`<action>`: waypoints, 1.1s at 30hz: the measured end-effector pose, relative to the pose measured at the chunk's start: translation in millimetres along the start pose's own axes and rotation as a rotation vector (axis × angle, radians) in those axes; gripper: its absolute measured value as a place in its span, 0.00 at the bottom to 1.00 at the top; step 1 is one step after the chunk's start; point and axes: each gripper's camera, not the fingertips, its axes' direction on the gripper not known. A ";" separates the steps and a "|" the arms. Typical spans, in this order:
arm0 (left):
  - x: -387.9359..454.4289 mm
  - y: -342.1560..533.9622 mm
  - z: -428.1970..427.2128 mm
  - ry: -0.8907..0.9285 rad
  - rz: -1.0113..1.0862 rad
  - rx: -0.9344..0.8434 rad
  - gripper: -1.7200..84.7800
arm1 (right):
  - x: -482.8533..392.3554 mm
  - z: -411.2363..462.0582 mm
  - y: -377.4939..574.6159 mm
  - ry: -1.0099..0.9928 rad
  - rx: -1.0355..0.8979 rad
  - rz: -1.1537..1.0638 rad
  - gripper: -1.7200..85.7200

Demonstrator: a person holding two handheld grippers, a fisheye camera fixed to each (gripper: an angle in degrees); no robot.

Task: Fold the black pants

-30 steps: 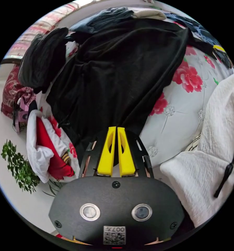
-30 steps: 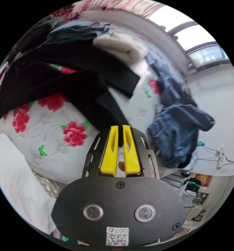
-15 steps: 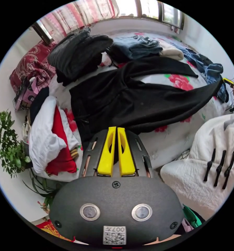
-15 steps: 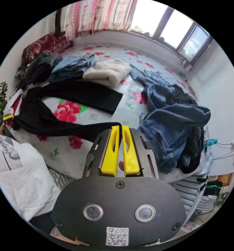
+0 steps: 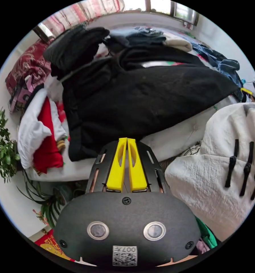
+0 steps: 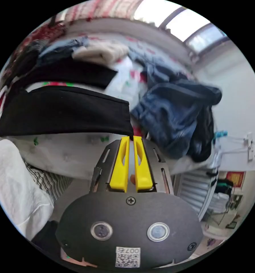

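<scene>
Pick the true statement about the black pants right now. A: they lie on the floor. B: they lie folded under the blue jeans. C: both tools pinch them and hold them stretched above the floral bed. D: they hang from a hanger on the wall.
C: the black pants stretch from the right tool to the left tool, both pinching fabric, over the floral bed.

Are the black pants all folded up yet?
Not yet. The pants are stretched out flat between the left gripper and right gripper; the other leg lies separately behind.
</scene>
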 end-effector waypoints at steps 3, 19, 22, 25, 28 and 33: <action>9.2 1.1 11.7 -0.064 -0.006 -0.095 0.01 | 1.2 29.0 19.3 0.054 -0.083 0.065 0.02; -77.7 -58.4 45.7 -0.015 -0.391 -0.067 0.01 | -79.5 36.8 -55.4 -0.291 -0.092 -0.170 0.02; -72.9 -47.9 39.4 -0.015 -0.305 -0.114 0.01 | -79.0 32.8 -49.3 -0.248 -0.115 -0.215 0.02; -74.3 -47.1 37.4 -0.035 -0.258 -0.254 0.01 | -73.3 31.6 -58.3 -0.254 -0.209 -0.246 0.02; -81.0 -50.3 20.1 -0.006 -0.265 -0.240 0.01 | -52.8 10.5 -88.3 -0.261 -0.153 -0.228 0.02; -122.2 -87.4 -37.5 -0.011 -0.369 0.076 0.03 | 10.8 -33.5 -199.4 -0.371 0.146 -0.048 0.04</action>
